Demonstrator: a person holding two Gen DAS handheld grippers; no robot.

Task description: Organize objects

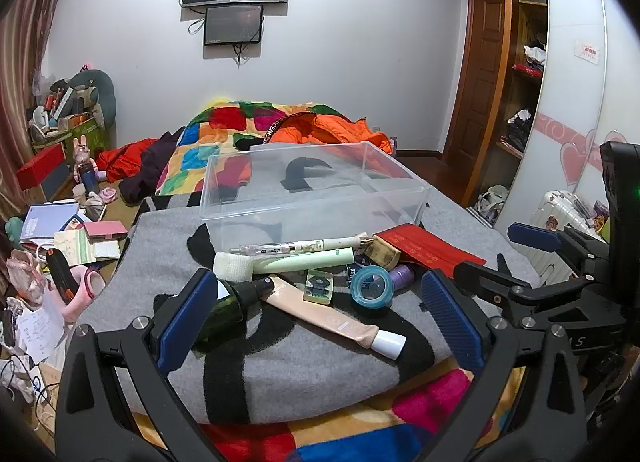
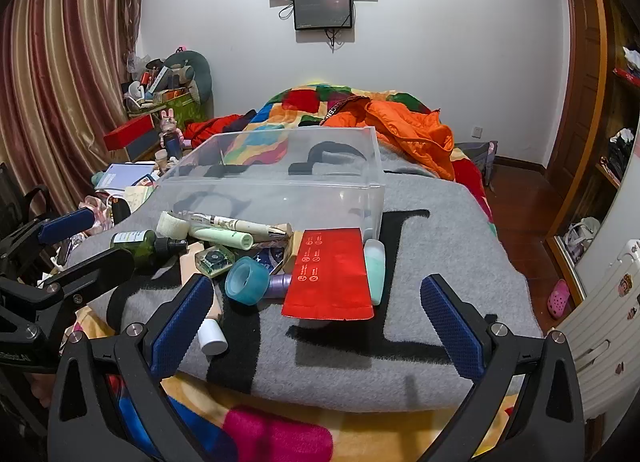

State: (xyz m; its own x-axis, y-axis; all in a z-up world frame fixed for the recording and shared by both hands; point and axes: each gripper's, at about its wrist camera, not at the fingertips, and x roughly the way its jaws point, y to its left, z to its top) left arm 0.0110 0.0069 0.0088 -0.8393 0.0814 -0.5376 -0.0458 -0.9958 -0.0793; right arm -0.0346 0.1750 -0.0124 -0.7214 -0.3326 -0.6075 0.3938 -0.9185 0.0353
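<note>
A clear plastic box (image 1: 316, 204) (image 2: 276, 194) stands on the grey blanket (image 1: 320, 362). In front of it lies a pile: a pen (image 1: 300, 248), a green tube (image 1: 308, 260), a white roll (image 1: 232, 264), a dark green spray bottle (image 1: 228, 302), a beige tube (image 1: 332, 322), a teal tape roll (image 1: 372, 286) (image 2: 246, 278), a red packet (image 1: 428, 250) (image 2: 332, 274) and a mint bottle (image 2: 376, 266). My left gripper (image 1: 318, 278) hovers open over the pile's near side. My right gripper (image 2: 317, 279) hangs open above the red packet, holding nothing.
The blanket covers a bed with a colourful quilt (image 1: 224, 118) and an orange jacket (image 2: 408, 130) behind the box. Cluttered papers and boxes (image 1: 60, 230) fill the floor on the left. A wardrobe (image 1: 528, 82) and a white suitcase (image 2: 600, 302) stand on the right.
</note>
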